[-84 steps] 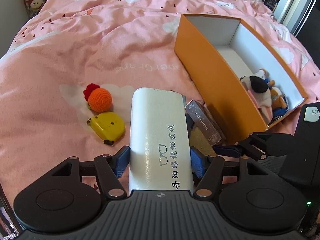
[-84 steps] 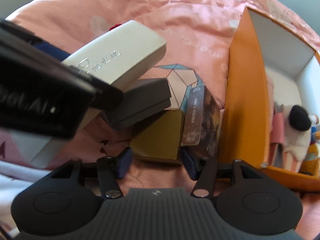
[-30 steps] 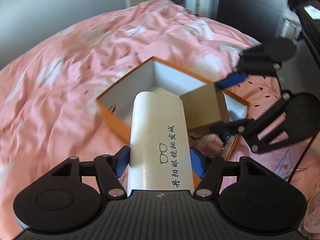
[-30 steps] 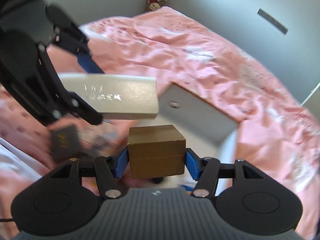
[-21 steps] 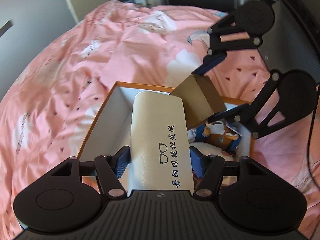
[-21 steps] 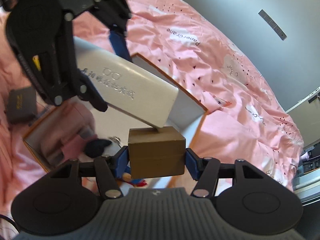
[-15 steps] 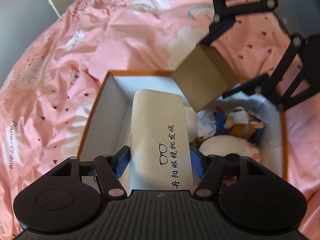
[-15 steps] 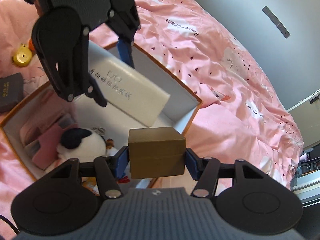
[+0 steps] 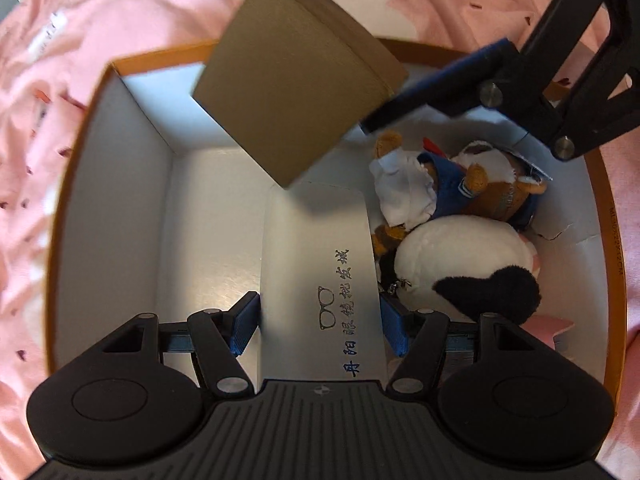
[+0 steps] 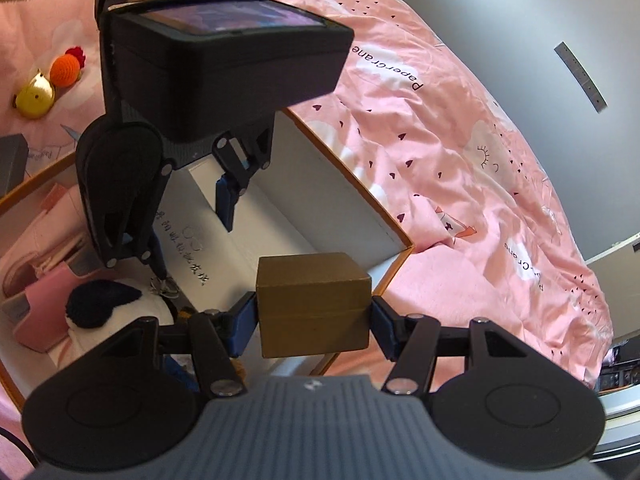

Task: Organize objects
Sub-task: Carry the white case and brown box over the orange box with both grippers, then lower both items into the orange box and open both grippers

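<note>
My left gripper (image 9: 319,322) is shut on a white glasses case (image 9: 320,264) with blue characters, holding it low inside the orange box (image 9: 80,152) with white walls. My right gripper (image 10: 313,320) is shut on a brown cardboard box (image 10: 313,304) and holds it above the orange box's corner (image 10: 400,240). The brown box (image 9: 296,96) also shows in the left wrist view, hanging over the far end of the orange box. The left gripper body (image 10: 192,92) fills the upper left of the right wrist view.
Plush toys (image 9: 460,264) and a pink item (image 10: 48,312) lie in the box's right half. On the pink bedspread (image 10: 440,140) outside are a yellow tape measure (image 10: 35,98), an orange crochet ball (image 10: 66,68) and a dark box (image 10: 12,160).
Both grippers lifted their items from the bed and carried them over the orange box. In the last half second the left gripper has lowered the glasses case into the box.
</note>
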{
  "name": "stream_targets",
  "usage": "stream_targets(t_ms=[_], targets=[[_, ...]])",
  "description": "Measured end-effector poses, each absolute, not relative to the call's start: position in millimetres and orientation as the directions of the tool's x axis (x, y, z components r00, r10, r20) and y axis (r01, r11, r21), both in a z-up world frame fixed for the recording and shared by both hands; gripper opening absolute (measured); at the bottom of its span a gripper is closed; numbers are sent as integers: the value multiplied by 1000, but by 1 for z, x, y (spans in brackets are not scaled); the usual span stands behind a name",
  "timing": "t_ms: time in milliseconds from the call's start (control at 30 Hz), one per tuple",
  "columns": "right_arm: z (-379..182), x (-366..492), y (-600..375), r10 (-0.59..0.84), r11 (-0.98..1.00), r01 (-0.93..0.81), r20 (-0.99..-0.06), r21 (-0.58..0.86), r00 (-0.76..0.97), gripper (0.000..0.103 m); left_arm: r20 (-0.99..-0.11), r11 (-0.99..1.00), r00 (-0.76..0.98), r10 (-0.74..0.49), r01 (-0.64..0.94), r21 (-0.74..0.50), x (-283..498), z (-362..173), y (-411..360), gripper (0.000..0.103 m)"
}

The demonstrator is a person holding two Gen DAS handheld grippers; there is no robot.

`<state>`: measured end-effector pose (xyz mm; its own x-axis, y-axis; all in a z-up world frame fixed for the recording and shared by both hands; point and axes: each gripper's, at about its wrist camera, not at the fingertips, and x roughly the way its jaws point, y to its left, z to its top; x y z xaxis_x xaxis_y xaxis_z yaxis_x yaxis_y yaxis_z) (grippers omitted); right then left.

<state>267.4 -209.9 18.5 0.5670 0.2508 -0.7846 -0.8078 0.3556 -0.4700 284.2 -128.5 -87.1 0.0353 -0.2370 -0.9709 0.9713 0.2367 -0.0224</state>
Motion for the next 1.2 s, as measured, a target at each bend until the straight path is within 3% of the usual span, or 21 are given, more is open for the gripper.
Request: stream_targets(t_ms=[200,533,900,1200], targets=[[12,271,-211,255,286,-828,-794,-483,552,61,-981,242,8,-194,969,-41,283,-104,-125,73],[-4,264,-195,167,-22,-833,-824,-552,542,61,-974,270,35,-226,962,-28,280,-93,-109,73],[-40,263,-170,-47,-304,-846,-880,-438,472,61,-963,328,69,-259,944,-21,271,-101,-78,59],[-43,288,-160,-81,-338,-895,-939,-290,335,62,-957,319,56,-283,947,-39,270,-102,-59,59]])
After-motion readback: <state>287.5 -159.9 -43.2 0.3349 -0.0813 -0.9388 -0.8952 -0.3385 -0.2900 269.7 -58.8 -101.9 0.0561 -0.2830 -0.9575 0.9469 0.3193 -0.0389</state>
